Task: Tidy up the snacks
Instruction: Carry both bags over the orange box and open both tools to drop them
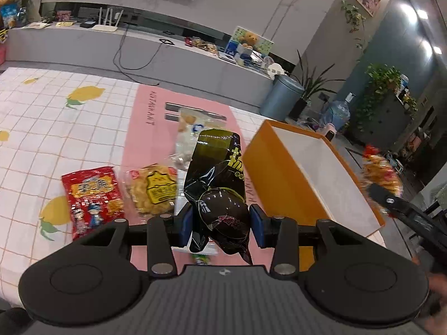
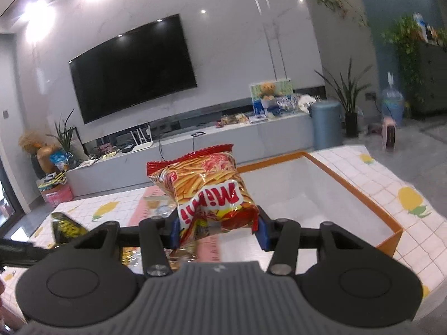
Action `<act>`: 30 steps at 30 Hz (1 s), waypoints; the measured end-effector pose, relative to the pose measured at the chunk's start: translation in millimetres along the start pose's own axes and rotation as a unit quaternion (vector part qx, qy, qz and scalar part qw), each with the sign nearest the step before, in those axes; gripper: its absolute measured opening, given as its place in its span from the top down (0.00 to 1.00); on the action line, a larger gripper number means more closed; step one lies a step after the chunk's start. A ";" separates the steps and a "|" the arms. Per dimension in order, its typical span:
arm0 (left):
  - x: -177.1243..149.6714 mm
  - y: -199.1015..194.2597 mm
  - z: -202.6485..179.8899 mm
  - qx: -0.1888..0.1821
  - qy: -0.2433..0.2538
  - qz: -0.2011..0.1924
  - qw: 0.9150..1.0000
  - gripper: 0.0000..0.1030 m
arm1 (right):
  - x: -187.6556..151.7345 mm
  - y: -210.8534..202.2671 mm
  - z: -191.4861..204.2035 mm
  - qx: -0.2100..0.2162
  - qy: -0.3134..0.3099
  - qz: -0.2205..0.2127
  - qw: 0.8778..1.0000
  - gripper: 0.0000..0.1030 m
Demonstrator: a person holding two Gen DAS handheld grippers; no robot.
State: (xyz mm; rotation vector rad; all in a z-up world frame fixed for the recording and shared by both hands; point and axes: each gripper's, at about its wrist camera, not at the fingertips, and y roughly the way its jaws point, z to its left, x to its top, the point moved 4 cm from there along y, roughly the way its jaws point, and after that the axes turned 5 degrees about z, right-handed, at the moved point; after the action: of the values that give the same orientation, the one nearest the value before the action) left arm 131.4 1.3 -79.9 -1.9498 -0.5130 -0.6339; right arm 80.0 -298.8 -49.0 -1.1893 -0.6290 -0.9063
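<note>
My left gripper (image 1: pixel 221 224) is shut on a black snack packet (image 1: pixel 218 189) and holds it above the pink mat, just left of the orange box (image 1: pixel 268 178). My right gripper (image 2: pixel 217 227) is shut on a red and yellow Mimi chip bag (image 2: pixel 206 187), held in the air at the near left side of the box (image 2: pixel 368 198), whose white inside shows nothing. The right gripper and its bag also show blurred in the left wrist view (image 1: pixel 380 176). The black packet shows at the left of the right wrist view (image 2: pixel 65 227).
On the lemon-print tablecloth (image 1: pixel 56 122) lie a red snack bag (image 1: pixel 93 198), a yellow cracker bag (image 1: pixel 153 189) and a clear white packet (image 1: pixel 192 134) on the pink mat (image 1: pixel 151 139). A TV bench (image 1: pixel 139 47) and a grey bin (image 1: pixel 282 95) stand beyond the table.
</note>
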 end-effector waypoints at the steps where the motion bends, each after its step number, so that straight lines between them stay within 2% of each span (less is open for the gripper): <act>1: 0.9 1.8 -3.9 -0.004 0.000 0.002 1.000 0.54 | 0.1 6.1 -7.2 -0.005 0.005 0.008 1.000 0.53; 4: 1.9 7.0 -19.3 -0.018 0.002 0.005 1.000 0.54 | -1.9 32.7 -27.7 -0.033 0.020 0.041 0.998 0.53; 9: 5.2 22.5 -46.6 -0.042 0.007 0.014 0.999 0.54 | -14.2 69.9 -44.8 -0.036 0.048 0.107 0.992 0.52; 12: 6.6 32.2 -60.0 -0.054 0.009 0.023 0.998 0.54 | -17.9 74.7 -38.0 -0.044 0.015 0.126 0.991 0.52; 14: 5.5 37.9 -71.1 -0.056 0.017 0.025 0.998 0.54 | -16.6 72.9 -37.5 -0.040 0.016 0.128 0.991 0.51; 17: 3.8 47.2 -84.1 -0.059 0.025 0.031 0.997 0.54 | -12.1 63.3 -40.0 -0.014 0.029 0.123 0.992 0.43; 20: 1.0 54.1 -97.7 -0.064 0.030 0.036 0.997 0.54 | -8.1 56.1 -44.8 0.018 0.053 0.112 0.992 0.24; 26: 1.2 79.3 -127.7 -0.074 0.032 0.050 0.996 0.54 | 5.5 29.7 -85.9 -0.005 0.161 0.041 0.986 0.23; 30: 2.9 99.8 -149.6 -0.058 0.043 0.060 0.996 0.54 | 12.9 8.8 -109.1 -0.055 0.197 -0.010 0.979 0.25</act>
State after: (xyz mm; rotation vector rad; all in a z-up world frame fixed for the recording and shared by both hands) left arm 161.5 -175.8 -89.0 -2.0356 -0.3082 -0.6812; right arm 89.4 -405.9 -73.1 -1.0602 -0.2732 -1.1686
